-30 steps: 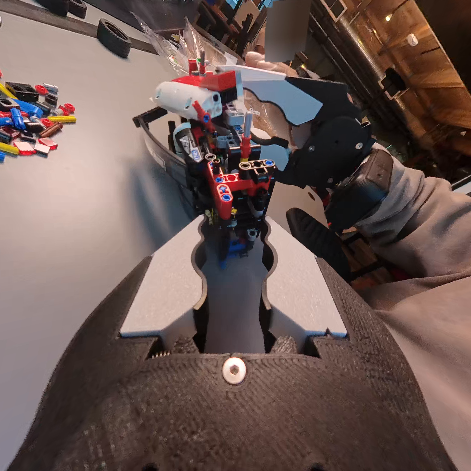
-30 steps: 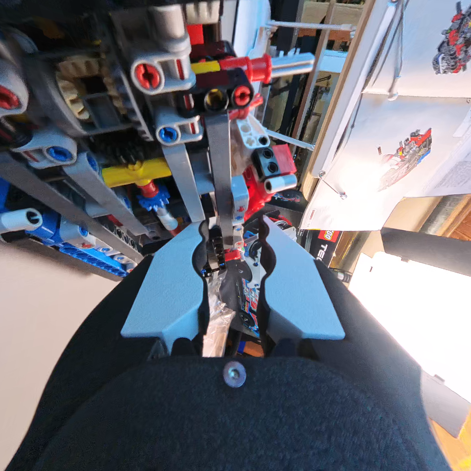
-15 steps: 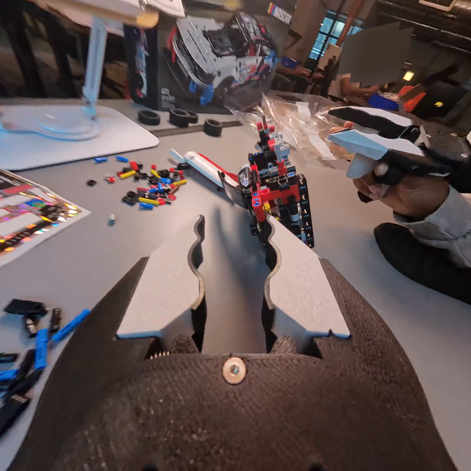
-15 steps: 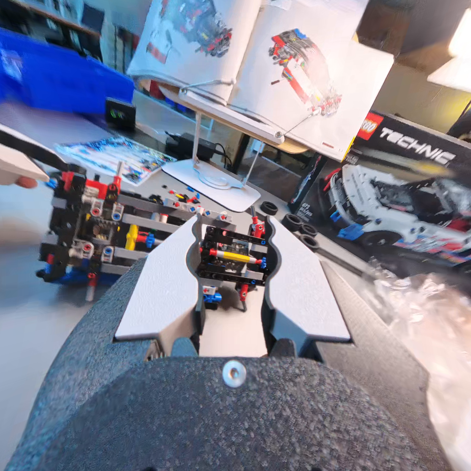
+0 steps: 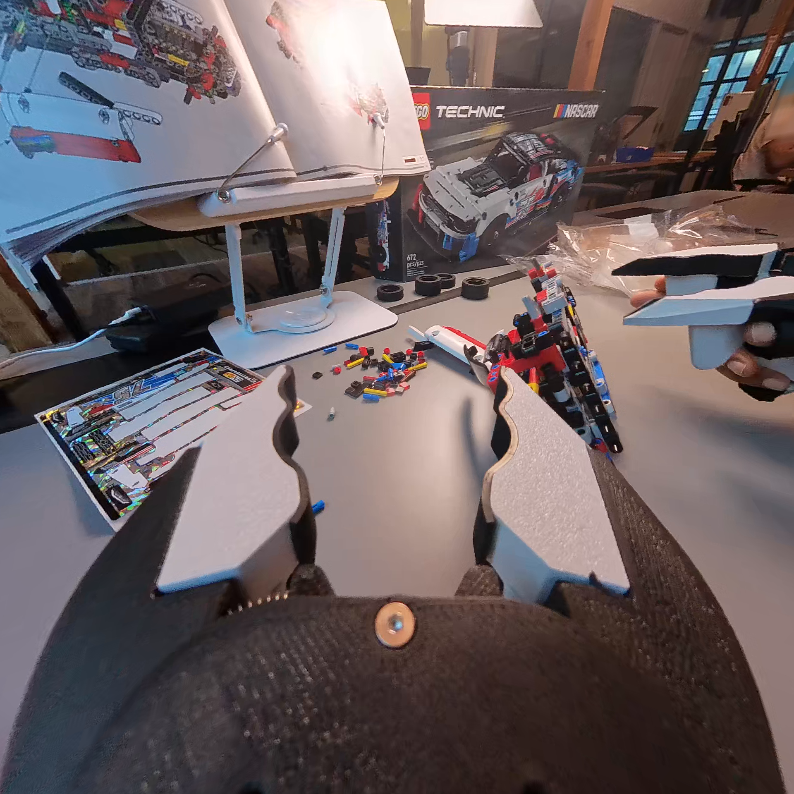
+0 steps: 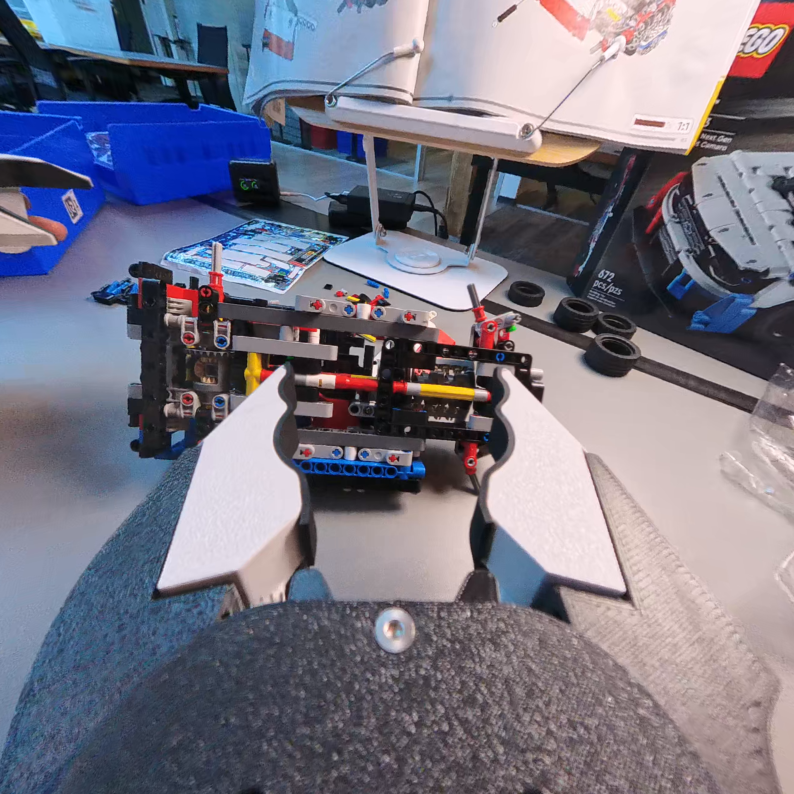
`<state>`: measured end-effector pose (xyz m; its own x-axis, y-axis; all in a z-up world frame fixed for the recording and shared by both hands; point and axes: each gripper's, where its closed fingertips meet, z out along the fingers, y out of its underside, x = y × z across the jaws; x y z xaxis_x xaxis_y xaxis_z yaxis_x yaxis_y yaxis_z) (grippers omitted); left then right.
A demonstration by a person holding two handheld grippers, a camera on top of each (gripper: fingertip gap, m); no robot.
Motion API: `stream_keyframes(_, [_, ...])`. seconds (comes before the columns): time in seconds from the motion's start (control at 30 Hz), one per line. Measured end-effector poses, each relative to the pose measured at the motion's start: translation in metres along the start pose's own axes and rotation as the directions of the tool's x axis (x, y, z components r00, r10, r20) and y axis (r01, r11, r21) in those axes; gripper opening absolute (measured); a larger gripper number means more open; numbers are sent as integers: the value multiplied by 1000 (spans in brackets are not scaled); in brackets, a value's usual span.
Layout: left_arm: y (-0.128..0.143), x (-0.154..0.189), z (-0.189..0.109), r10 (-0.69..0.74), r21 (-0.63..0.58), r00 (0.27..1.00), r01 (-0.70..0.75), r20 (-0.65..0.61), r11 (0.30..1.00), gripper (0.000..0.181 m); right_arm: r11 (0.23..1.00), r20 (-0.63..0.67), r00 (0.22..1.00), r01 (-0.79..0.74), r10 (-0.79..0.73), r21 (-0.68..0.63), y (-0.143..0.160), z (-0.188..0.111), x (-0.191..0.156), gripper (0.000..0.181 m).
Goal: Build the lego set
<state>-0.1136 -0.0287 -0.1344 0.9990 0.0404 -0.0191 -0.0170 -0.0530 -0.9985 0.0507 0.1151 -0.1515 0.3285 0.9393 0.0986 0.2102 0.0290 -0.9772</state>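
Both grippers hover level above the grey table [image 5: 386,472], the left gripper [image 5: 393,382] and the right gripper [image 6: 393,378] each with flat grey scalloped fingers spread wide and holding nothing, while the knobbly, beam-and-pin lego chassis [image 6: 326,378] stands on its side mid-table.

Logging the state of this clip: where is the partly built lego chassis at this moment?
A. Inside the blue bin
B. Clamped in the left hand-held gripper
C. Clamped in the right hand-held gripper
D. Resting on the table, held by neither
D: the chassis rests on the grey table, and both the right hand-held gripper and the left hand-held gripper are open and empty.
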Motion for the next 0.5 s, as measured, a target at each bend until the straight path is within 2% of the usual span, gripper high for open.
stream_keyframes(0.2, [7, -10, 5, -106, -32, 994, 106, 0, 994, 94, 999, 11, 1000, 26, -25, -43, 9, 4, -6, 96])
stream_keyframes(0.4, [11, 2, 2, -65, -61, 997, 63, -31, 996, 94, 998, -47, 996, 69, -69, 1, 3, 0, 2, 93])
stream_keyframes(0.5, [19, 16, 0, -74, -110, 992, 62, -106, 992, 91, 999, -67, 997, 49, -47, 17, 3, -1, 10, 91])
